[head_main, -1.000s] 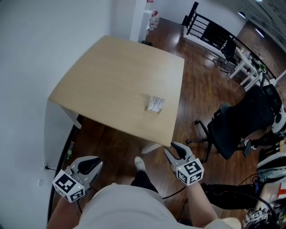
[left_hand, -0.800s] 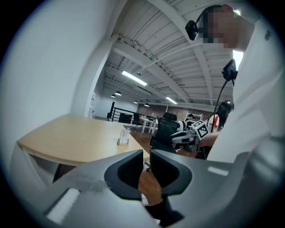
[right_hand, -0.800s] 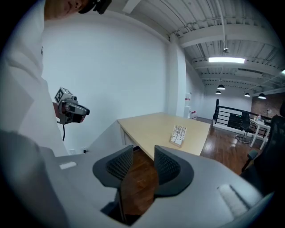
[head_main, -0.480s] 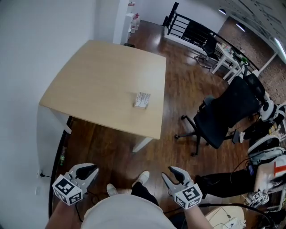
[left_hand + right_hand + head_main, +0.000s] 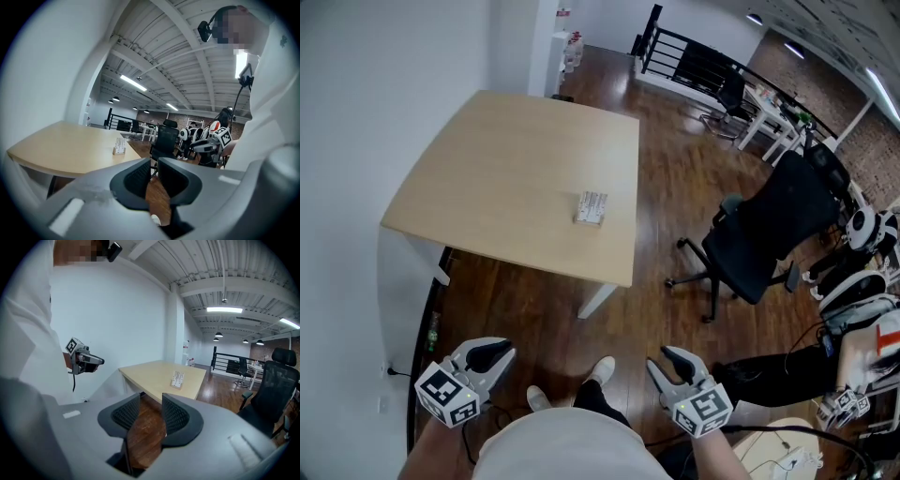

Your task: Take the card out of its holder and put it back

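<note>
Both claws are released and carry nothing. Your left gripper (image 5: 494,353) shows a narrow slit between its pads and your right gripper (image 5: 662,363) a wider gap, with only floor showing through each. You hold them low against your body, well apart from the table (image 5: 487,178).

The card (image 5: 592,204) stands upright in its holder (image 5: 176,386), near the table's right edge. That fits two stages alike: the card waiting to be drawn out, or already slid back in. The pictures do not settle which, so no move can be named for you.

As a judgement on handling, the holder looks small and light. Any pull or push on the card would likely drag or tip it unless you pin the base. A thin card wants a pinch on its top edge, square to the slot.

Dark lines of print cross the card, too small to read. No brand shows.
</note>
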A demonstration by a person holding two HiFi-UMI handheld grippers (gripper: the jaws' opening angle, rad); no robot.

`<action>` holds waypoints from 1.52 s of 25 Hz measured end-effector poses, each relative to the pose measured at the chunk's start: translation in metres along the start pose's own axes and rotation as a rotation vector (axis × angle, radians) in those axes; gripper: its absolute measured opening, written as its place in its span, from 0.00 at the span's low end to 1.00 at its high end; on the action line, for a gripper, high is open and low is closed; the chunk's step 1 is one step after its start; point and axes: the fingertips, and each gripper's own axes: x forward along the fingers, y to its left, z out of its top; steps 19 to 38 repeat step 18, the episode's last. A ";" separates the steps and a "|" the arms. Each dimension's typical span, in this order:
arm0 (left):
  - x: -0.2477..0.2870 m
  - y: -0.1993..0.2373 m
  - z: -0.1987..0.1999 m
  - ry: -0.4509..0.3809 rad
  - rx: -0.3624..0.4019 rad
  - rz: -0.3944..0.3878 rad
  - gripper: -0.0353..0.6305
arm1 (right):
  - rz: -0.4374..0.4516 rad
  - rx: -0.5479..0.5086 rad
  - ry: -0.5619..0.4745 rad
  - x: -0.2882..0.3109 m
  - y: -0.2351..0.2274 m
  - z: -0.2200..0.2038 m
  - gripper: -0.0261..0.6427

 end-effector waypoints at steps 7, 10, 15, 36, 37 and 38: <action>-0.007 -0.004 -0.004 0.005 -0.011 0.013 0.13 | 0.007 -0.019 -0.008 0.004 -0.001 0.007 0.26; -0.008 -0.006 -0.005 0.001 -0.013 0.019 0.13 | 0.017 -0.022 -0.009 0.006 0.000 0.006 0.26; -0.008 -0.007 -0.005 0.000 -0.014 0.025 0.13 | 0.027 -0.025 -0.004 0.009 0.002 0.004 0.25; -0.008 -0.007 -0.004 -0.001 -0.015 0.029 0.13 | 0.033 -0.028 -0.001 0.009 0.003 0.004 0.25; -0.008 -0.007 -0.004 -0.001 -0.015 0.029 0.13 | 0.033 -0.028 -0.001 0.009 0.003 0.004 0.25; -0.008 -0.007 -0.004 -0.001 -0.015 0.029 0.13 | 0.033 -0.028 -0.001 0.009 0.003 0.004 0.25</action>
